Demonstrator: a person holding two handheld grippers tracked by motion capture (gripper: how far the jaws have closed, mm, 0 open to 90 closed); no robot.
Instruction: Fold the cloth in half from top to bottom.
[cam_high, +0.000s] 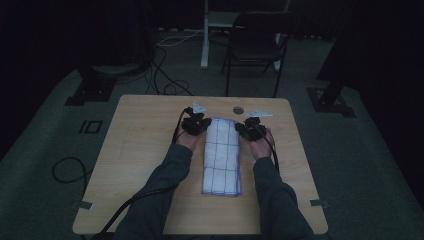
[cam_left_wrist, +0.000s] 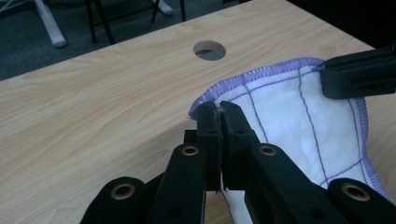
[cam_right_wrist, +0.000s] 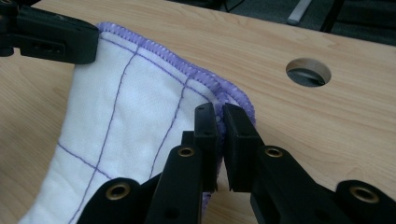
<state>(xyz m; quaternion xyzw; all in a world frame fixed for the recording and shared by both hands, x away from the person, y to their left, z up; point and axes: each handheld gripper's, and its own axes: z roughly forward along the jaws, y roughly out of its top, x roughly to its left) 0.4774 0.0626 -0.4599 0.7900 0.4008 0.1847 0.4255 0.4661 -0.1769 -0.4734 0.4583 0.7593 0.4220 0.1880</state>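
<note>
Broadly, the wooden table (cam_high: 145, 150) lies bare to the left of the folded white cloth (cam_high: 221, 155), with open room out to its left edge. The left gripper (cam_high: 196, 123) sits at the cloth's far left corner, jaws pinched together on the purple hem there. Beyond the cloth's far edge a round cable hole (cam_high: 238, 109) is cut into the top. The right gripper (cam_high: 251, 129) clamps the cloth's far right corner likewise; that end seems slightly lifted, though the dim high view leaves it uncertain. Bare wood continues right of the cloth.
</note>
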